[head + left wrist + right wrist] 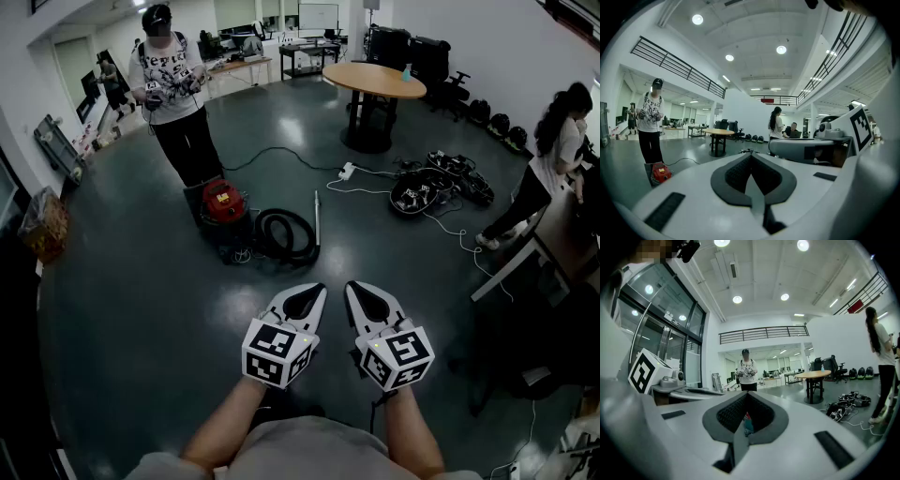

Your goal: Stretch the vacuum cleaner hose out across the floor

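Hose point(286, 234), black, lies coiled in round loops on the glossy dark floor point(141, 300), just beside the rounded red vacuum cleaner point(223, 202). Left gripper point(314, 292) and right gripper point(358, 292), white plastic, hover well apart from it, jaws closed on nothing, dimpled dark pads point(733, 174) meeting.

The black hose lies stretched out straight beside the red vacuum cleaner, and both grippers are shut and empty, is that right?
No. The head view shows the black hose coiled in a loop beside the red vacuum cleaner, not stretched out straight. The left gripper and right gripper are indeed shut and empty.
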